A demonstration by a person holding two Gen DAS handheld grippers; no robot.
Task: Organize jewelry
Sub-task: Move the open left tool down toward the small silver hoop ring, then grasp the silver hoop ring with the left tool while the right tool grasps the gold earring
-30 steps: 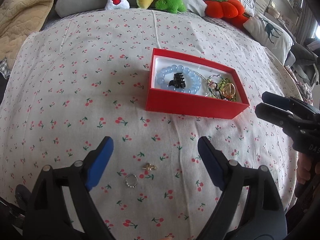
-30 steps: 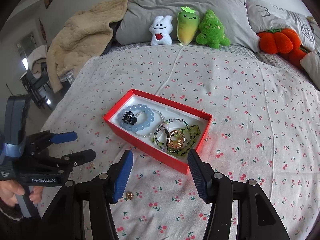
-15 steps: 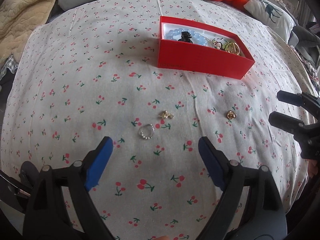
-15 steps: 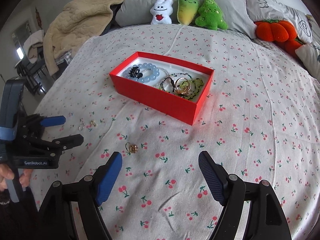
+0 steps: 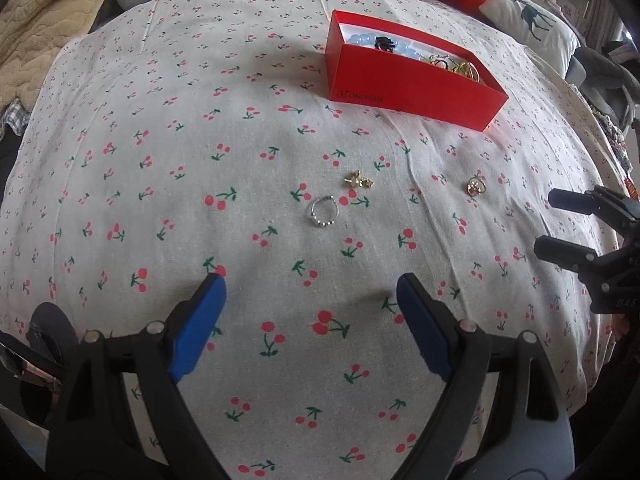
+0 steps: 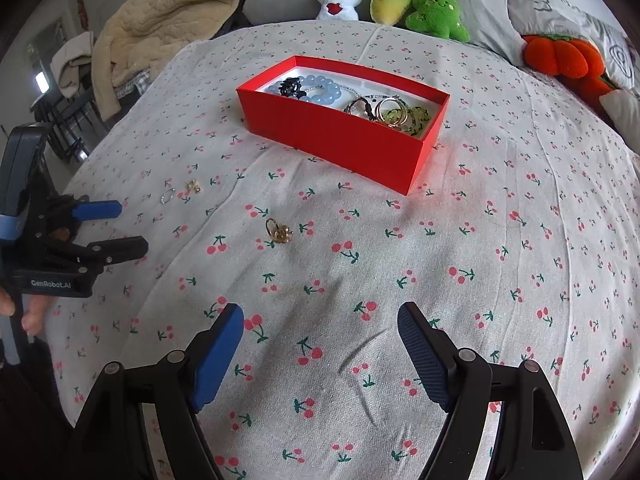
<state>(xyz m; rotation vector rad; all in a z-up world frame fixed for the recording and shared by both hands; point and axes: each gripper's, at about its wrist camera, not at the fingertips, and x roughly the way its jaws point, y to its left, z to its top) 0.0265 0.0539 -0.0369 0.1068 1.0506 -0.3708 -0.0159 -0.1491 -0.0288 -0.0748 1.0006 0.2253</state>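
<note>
A red box (image 5: pixel 412 92) (image 6: pixel 340 140) on the cherry-print bedsheet holds a blue bead bracelet (image 6: pixel 320 90), a black clip and several rings and bracelets. Loose on the sheet lie a silver beaded ring (image 5: pixel 323 211) (image 6: pixel 168 195), a small gold earring (image 5: pixel 359 180) (image 6: pixel 193 186) and a gold ring (image 5: pixel 476 186) (image 6: pixel 279 231). My left gripper (image 5: pixel 310 296) is open and empty, just in front of the silver ring. My right gripper (image 6: pixel 320 320) is open and empty, in front of the gold ring; it shows at the right in the left wrist view (image 5: pixel 560 224).
Plush toys (image 6: pixel 384 0), an orange plush pumpkin (image 6: pixel 564 56) and grey pillows (image 6: pixel 560 12) line the far edge of the bed. A beige blanket (image 6: pixel 168 12) lies at the far left. The bed edge falls away on the left, by a chair (image 6: pixel 64 120).
Both grippers have pulled back from the box toward the near edge and dropped lower. The loose rings and earring now sit farther ahead in both views. Both stay open.
</note>
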